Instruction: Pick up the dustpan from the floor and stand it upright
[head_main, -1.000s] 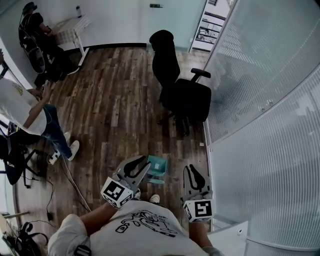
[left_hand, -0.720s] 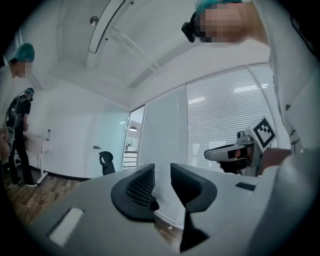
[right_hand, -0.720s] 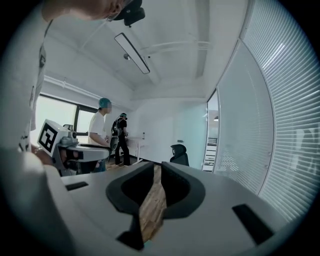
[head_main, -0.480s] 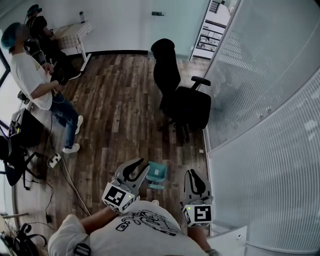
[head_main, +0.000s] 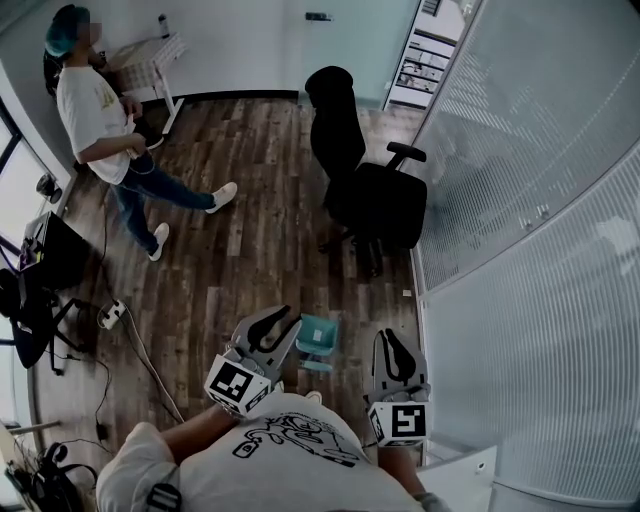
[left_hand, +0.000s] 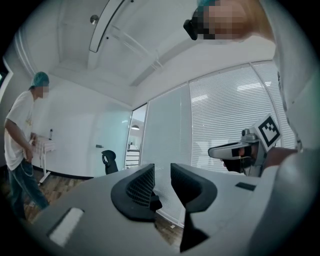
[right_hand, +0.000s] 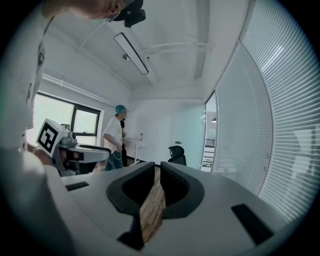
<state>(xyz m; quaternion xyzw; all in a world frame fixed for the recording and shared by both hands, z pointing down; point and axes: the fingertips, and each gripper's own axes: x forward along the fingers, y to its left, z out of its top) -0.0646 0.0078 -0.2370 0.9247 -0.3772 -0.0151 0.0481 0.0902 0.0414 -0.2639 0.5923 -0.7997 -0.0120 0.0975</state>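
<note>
Dustpan partly hidden behind left tongs; handle unclear.

Head camera's up top, staring steeply down past the wearer's shirt onto the wood floor. The left tongs and right tongs sit close in at the bottom edge. The left gripper view rides low on its tongs, looking level along the jaws at the slatted glass wall, and the right tongs poke in from the right. The right gripper view looks a touch below level down the room, with the left tongs at its left. All three views catch the black office chair and the standing person, both well off.
</note>
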